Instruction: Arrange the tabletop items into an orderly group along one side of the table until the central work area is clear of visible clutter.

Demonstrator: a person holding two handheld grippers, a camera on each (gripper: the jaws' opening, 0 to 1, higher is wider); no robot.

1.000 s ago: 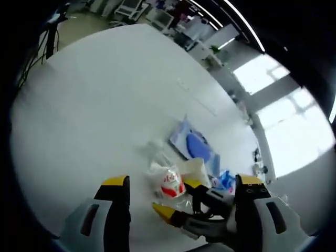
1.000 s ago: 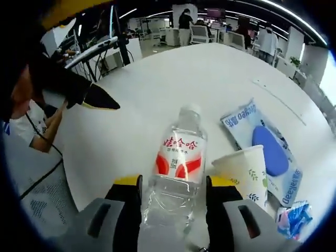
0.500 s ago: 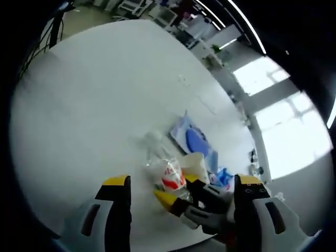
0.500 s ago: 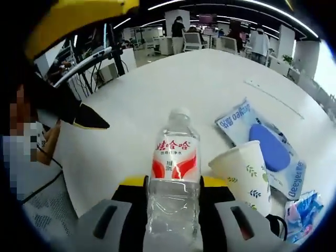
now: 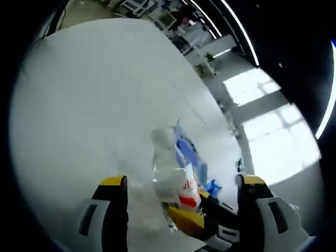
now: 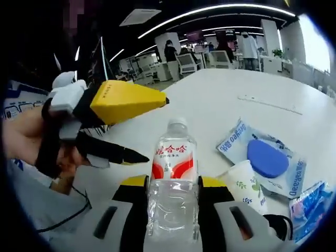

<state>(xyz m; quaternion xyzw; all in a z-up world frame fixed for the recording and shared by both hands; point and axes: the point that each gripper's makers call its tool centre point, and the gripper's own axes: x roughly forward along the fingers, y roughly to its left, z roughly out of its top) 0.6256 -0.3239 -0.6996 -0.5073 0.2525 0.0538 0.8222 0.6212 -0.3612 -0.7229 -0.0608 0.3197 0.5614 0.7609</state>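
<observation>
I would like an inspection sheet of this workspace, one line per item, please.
Surface: white table, mostly bare.
Job's things: water bottle upright; paper cup beside it; wipes pack lying flat; blue wrapper near the edge.
Clutter: nothing seen beyond these.
Grippers: right gripper shut on the bottle; left gripper open, empty, also seen held by a hand.
Cables: black cable below the hand.
Surroundings: office with chairs, desks and people behind the table.

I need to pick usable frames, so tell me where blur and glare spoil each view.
Left gripper view: the water bottle and the blue packet are smeared by motion blur, and the windows are blown out white at right. Right gripper view: the bottle's label reads sharply, with glare at the upper right; the left gripper looms large, stretched by the fisheye.
</observation>
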